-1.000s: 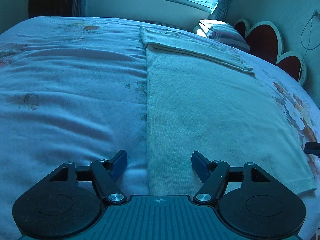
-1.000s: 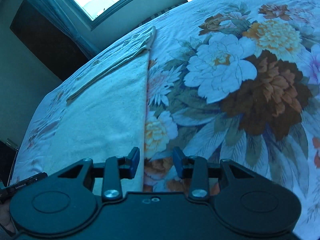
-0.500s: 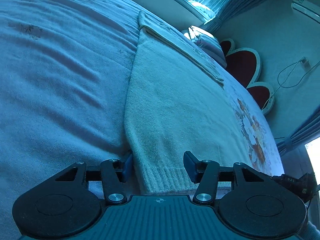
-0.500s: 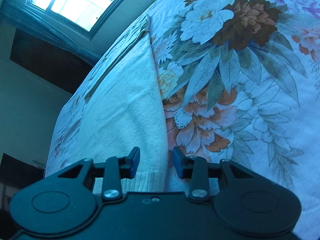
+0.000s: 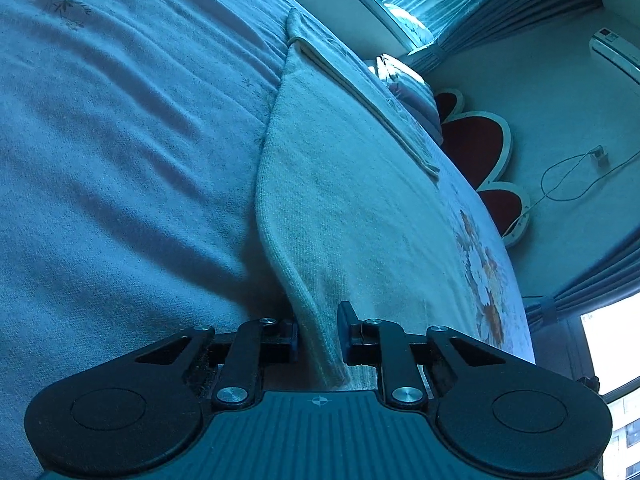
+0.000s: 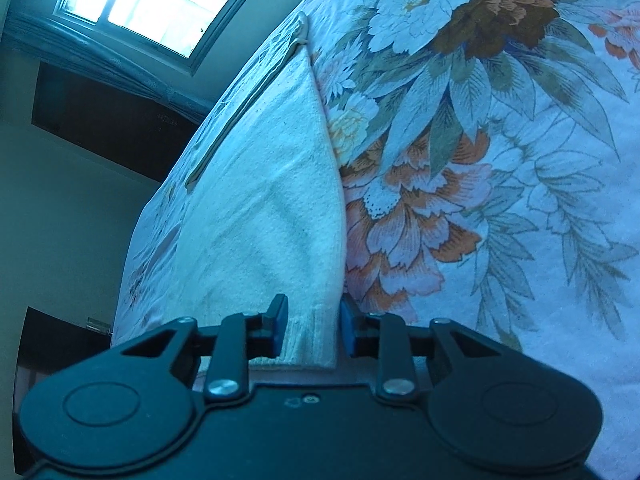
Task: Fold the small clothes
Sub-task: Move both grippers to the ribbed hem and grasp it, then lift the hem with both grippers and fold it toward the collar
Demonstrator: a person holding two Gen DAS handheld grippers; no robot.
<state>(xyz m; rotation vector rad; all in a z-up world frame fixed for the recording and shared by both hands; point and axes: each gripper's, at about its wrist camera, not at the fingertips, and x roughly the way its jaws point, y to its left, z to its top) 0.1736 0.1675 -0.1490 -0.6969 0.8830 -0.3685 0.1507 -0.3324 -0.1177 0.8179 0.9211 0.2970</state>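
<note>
A pale knit garment (image 5: 352,200) lies flat on the bed, its far end folded over into a narrow band (image 5: 360,92). My left gripper (image 5: 319,334) is shut on the garment's near left hem corner, which is lifted off the bed. In the right wrist view the same garment (image 6: 272,200) runs away from me. My right gripper (image 6: 312,330) is around its near right hem corner with the ribbed hem between the blue pads; a small gap shows on the left pad (image 6: 279,326).
The bed has a pale blue cover (image 5: 120,160) on the left and a floral sheet (image 6: 480,160) on the right. A pillow (image 5: 404,80) and a red scalloped headboard (image 5: 476,144) stand at the far end. A window (image 6: 160,4) is beyond.
Both grippers dropped to the garment's near hem and closed over its two corners. The left corner has come up off the bed.
</note>
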